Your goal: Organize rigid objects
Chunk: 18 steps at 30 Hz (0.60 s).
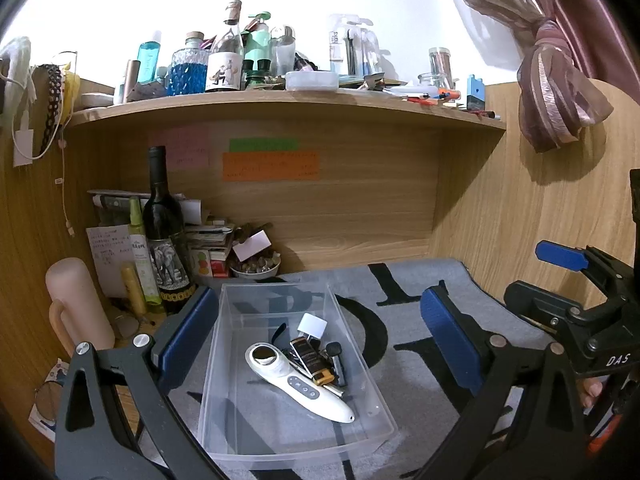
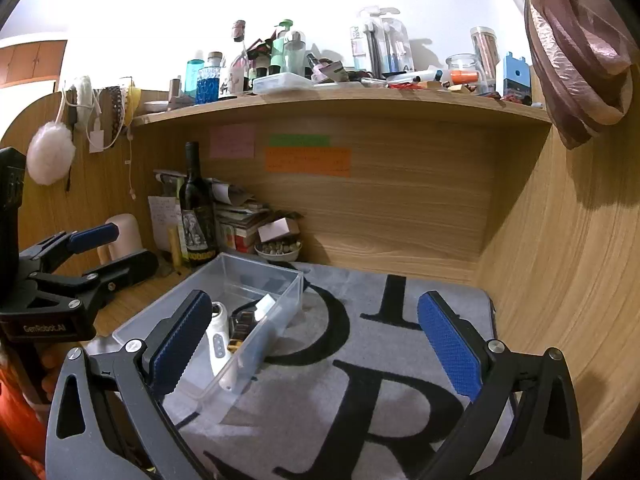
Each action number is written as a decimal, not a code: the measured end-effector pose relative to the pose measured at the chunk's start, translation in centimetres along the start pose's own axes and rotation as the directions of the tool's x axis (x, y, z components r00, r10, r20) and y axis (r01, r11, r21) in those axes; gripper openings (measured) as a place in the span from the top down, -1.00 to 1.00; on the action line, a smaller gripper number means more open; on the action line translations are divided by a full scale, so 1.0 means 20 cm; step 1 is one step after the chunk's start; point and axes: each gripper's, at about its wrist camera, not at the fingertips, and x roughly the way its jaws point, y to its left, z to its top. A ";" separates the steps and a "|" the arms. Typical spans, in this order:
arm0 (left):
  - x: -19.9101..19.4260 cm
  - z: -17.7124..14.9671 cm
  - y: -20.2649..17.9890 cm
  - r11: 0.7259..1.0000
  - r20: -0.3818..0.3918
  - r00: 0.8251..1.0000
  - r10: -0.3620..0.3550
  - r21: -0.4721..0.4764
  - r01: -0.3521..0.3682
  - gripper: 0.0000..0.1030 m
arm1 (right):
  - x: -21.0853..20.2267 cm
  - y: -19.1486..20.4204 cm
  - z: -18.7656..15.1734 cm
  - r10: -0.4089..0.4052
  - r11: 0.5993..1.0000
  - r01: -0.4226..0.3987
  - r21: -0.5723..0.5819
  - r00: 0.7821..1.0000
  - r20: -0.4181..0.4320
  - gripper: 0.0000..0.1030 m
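Left wrist view: grey mat (image 1: 420,320) is covering the worktop (image 2: 132,300), carrying a clear bin (image 1: 280,364). Left claw (image 1: 316,340) is hovering released above the bin; right claw (image 2: 316,344) is hovering released over the mat. White massager (image 1: 298,384), amber bottle (image 1: 310,360) are lying inside the bin.

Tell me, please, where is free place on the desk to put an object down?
The grey mat is bare between the clear bin and the right wooden wall. The bin's near end is free too. It is crowded around the wine bottle.
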 end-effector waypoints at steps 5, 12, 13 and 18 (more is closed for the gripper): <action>0.00 0.00 0.00 1.000 0.001 1.000 -0.002 0.005 0.002 -0.99 | 0.00 0.00 0.00 -0.001 1.000 0.001 0.001 1.000 0.000 -1.00; 0.01 -0.01 -0.01 1.000 -0.002 1.000 -0.008 0.014 0.009 -0.99 | 0.00 0.01 0.00 -0.005 1.000 0.005 -0.003 1.000 0.000 -1.00; 0.00 -0.01 -0.01 1.000 -0.002 1.000 -0.009 0.014 0.009 -0.99 | 0.00 0.01 0.00 -0.007 1.000 0.007 -0.003 1.000 0.000 -1.00; 0.01 -0.01 -0.02 1.000 -0.003 1.000 -0.015 0.010 0.015 -0.99 | 0.01 0.00 0.00 -0.004 1.000 0.004 0.002 1.000 -0.002 -1.00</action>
